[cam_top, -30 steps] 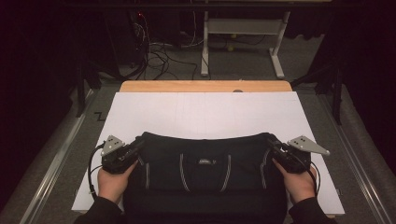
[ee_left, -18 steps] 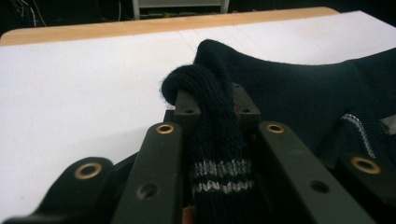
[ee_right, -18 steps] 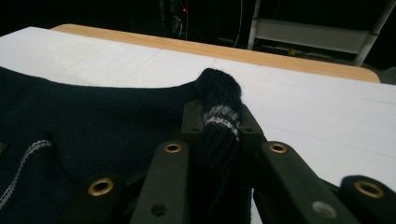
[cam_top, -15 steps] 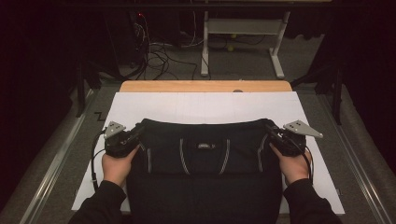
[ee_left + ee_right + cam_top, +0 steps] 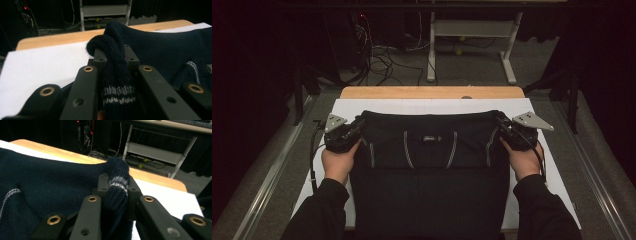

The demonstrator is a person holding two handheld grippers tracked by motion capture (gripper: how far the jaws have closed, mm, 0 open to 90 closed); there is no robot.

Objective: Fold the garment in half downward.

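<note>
A dark blue sweater [image 5: 429, 165] lies on the white sheet [image 5: 542, 165] that covers the worktop [image 5: 432, 92]. Its top fold sits near the far edge, and the rest runs down to the near edge, between the person's arms.

The left tool [image 5: 354, 131] is clamped on the sweater's far left corner. In the left gripper view, a thick roll of knit with pale stripes [image 5: 117, 93] is squeezed between the two black jaws. The right tool [image 5: 503, 129] is clamped on the far right corner the same way, with a striped bit of knit bulging up between its jaws.

I think the person is folding or spreading the sweater. Things could go wrong here. The knit is soft and stretchy, so if one hand pulls harder than the other, the fold may end up crooked. Each tool grips only a small bunch, so a quick tug might make the corner slip out. Pulling the hands too far apart could stretch the knit out of shape.

The sweater is woolly and bumpy, with thin pale lines [image 5: 408, 150] across the front and a small label [image 5: 429, 139] in the middle. The sheet looks smooth and flat. The worktop's far edge is bare wood with rounded corners. The tools are hard black bars with brass-ringed holes.
</note>
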